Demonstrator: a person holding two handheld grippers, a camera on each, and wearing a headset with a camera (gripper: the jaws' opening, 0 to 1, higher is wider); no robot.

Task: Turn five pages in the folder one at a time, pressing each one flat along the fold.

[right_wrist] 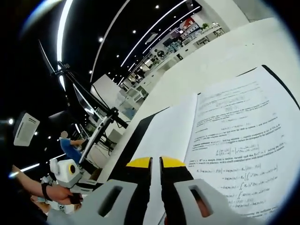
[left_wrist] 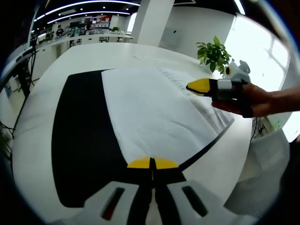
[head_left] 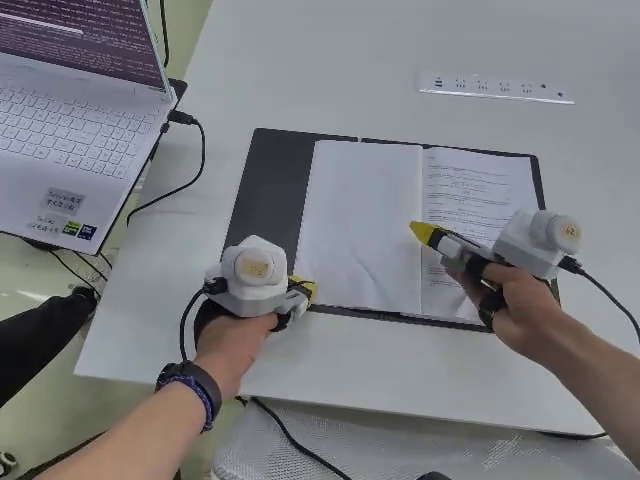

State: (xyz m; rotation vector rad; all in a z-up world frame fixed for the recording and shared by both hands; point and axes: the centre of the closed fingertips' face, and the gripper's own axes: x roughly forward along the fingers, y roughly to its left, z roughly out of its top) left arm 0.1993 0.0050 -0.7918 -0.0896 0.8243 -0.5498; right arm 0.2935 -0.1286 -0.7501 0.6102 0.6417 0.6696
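Note:
A black folder [head_left: 268,190] lies open on the white table. A blank white page [head_left: 365,220] lies turned over its left half, and a printed page [head_left: 480,190] lies on the right. My left gripper [head_left: 303,290] is shut and sits at the folder's near edge by the blank page's [left_wrist: 150,112] lower corner, its yellow fingertips [left_wrist: 140,163] pressed together. My right gripper [head_left: 422,232] is shut with nothing between its tips and hovers low over the fold, beside the printed page [right_wrist: 234,136]. The left gripper view also catches the right gripper [left_wrist: 199,86] above the page.
An open laptop [head_left: 70,120] stands at the far left, with a black cable [head_left: 195,165] running past the folder's left side. A power strip [head_left: 495,87] is set into the table at the back. The table's near edge [head_left: 400,395] runs just below my hands.

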